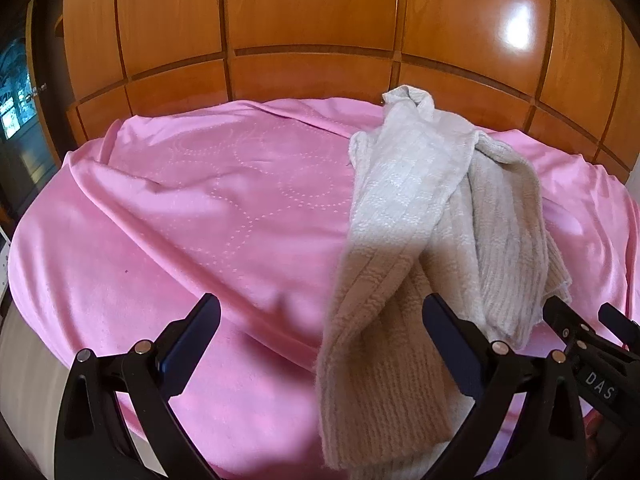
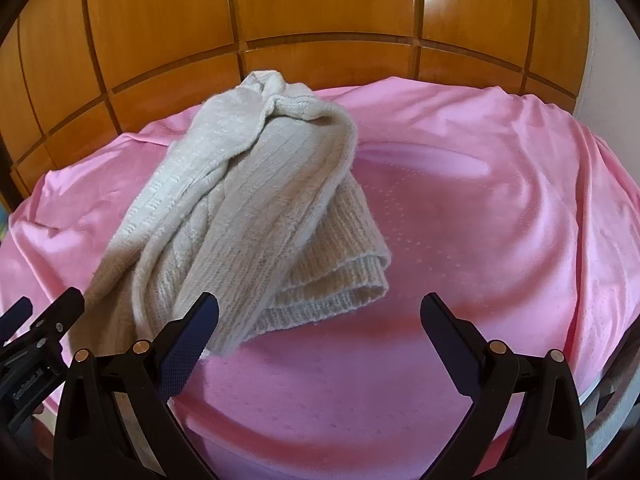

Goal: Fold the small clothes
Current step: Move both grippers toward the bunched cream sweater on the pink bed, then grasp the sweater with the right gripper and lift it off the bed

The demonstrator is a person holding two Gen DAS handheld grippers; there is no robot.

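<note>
Glossy wooden panels close off the back of the scene, and in front of them a pink blanket with dotted circle stitching covers the work surface, rumpled into long ridges on its left side. On it lies the one garment in sight, a beige ribbed knit, bunched and twisted into a rope-like heap with its far end knotted up near the panels and a ribbed hem splayed toward the right gripper. Nothing about it looks folded yet, so the task appears to be at its start. The left gripper hangs low over the near end of the knit with its jaws spread wide and nothing between them; its right finger overlaps the fabric in the left wrist view, though whether it touches cannot be told. The right gripper is likewise wide open and empty, poised above bare blanket just beside the hem, its left finger at the knit's edge. Both seem placed at the garment's near end so each can pinch a part and pull the heap flat, probably the first need before any fold.
</note>
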